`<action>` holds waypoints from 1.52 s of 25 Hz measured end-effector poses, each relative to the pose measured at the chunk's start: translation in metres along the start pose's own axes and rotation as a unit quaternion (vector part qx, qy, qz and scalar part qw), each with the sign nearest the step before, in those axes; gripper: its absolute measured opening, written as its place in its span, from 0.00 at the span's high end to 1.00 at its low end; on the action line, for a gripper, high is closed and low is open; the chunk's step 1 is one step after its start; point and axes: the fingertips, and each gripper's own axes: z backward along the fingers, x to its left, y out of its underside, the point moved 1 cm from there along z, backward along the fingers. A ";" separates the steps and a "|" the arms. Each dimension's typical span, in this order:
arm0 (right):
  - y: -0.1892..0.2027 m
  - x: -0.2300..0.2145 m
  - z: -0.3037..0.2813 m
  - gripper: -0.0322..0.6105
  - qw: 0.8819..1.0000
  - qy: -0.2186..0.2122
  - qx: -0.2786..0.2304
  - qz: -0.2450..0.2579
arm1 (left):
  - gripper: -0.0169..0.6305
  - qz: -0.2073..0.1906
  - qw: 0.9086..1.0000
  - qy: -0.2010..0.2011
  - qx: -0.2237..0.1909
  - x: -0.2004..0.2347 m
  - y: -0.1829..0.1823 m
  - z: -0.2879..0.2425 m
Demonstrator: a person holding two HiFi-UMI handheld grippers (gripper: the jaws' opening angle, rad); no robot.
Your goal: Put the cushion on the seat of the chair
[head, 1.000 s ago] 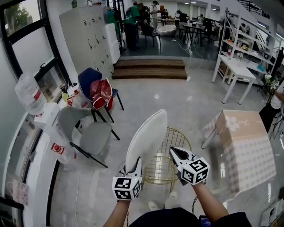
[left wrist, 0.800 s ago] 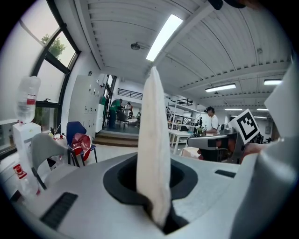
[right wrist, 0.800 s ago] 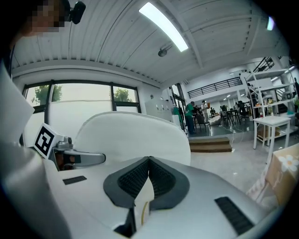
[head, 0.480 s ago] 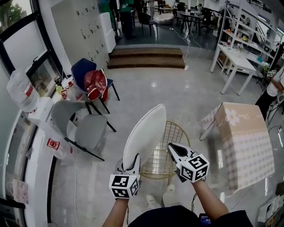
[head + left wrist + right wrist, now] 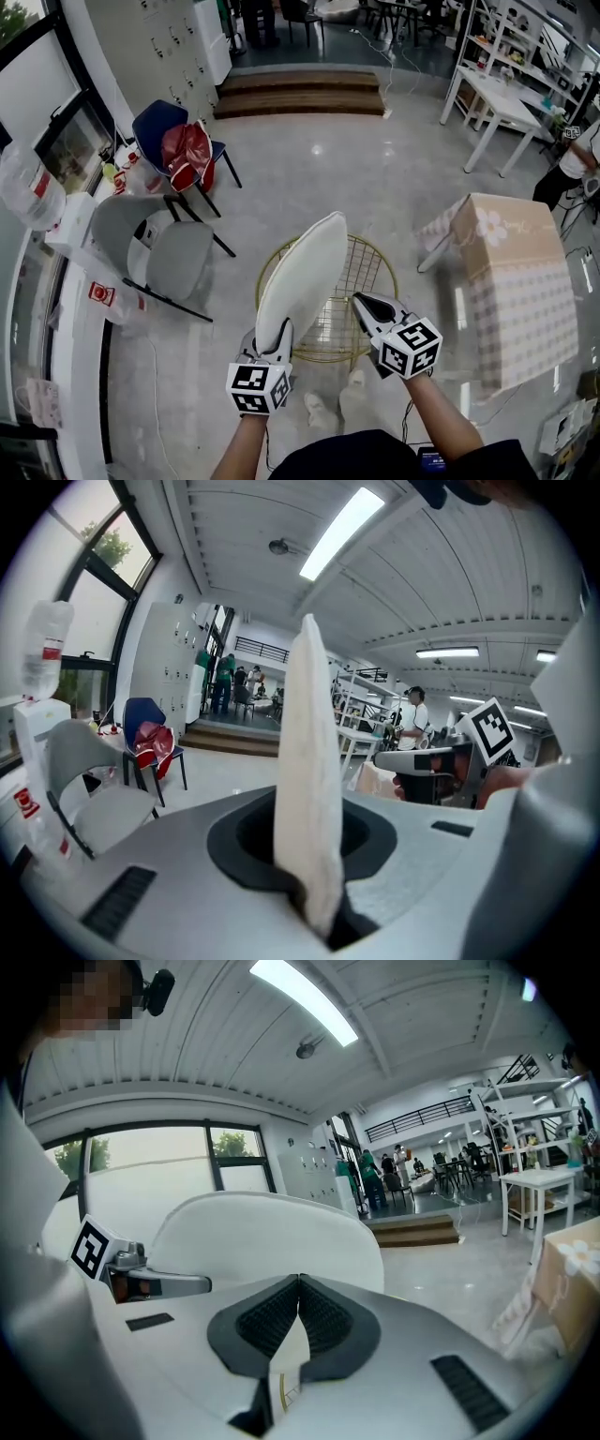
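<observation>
1. Our left gripper point(image 5: 279, 330) is clenched on the near edge of the white cushion point(image 5: 302, 277). In its own view the rim is pinched between the jaws point(image 5: 314, 892) and the rest rises edge-on ahead of them.
2. Our right gripper point(image 5: 364, 302) is clenched on nothing, jaws together. The cushion's broad face stands just to its left, apart from it.
3. The cushion hangs tilted above the gold wire chair point(image 5: 375, 262), ahead of and below both grippers. It is not yet lying on the seat point(image 5: 328, 330).
4. We judge the one-edge grip weak: a soft cushion may sag or twist out of the jaws while we lower it.
5. If we let go while it stands on edge, it may topple over the rim onto the floor point(image 5: 394, 187).
6. The shut right gripper could catch the wires if it dips lower.
</observation>
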 end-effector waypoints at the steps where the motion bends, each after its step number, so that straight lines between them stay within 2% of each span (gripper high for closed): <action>1: 0.004 -0.002 -0.001 0.92 1.000 0.002 0.003 -0.004 | 0.88 0.002 1.000 0.000 0.004 0.000 0.003 -0.003; 8: 0.033 -0.017 -0.002 0.92 0.999 0.011 0.023 -0.027 | 0.88 0.030 0.999 0.006 0.023 -0.007 0.031 -0.016; 21: 0.076 -0.028 -0.008 0.92 0.997 0.013 0.062 -0.031 | 0.88 0.044 0.997 -0.002 0.063 -0.002 0.078 -0.034; 28: 0.098 -0.044 -0.011 0.92 0.996 0.025 0.070 -0.045 | 0.88 0.039 0.995 -0.006 0.087 -0.005 0.102 -0.044; 38: 0.125 -0.054 -0.010 0.92 0.994 0.034 0.078 -0.067 | 0.88 0.040 0.991 0.014 0.125 -0.030 0.142 -0.056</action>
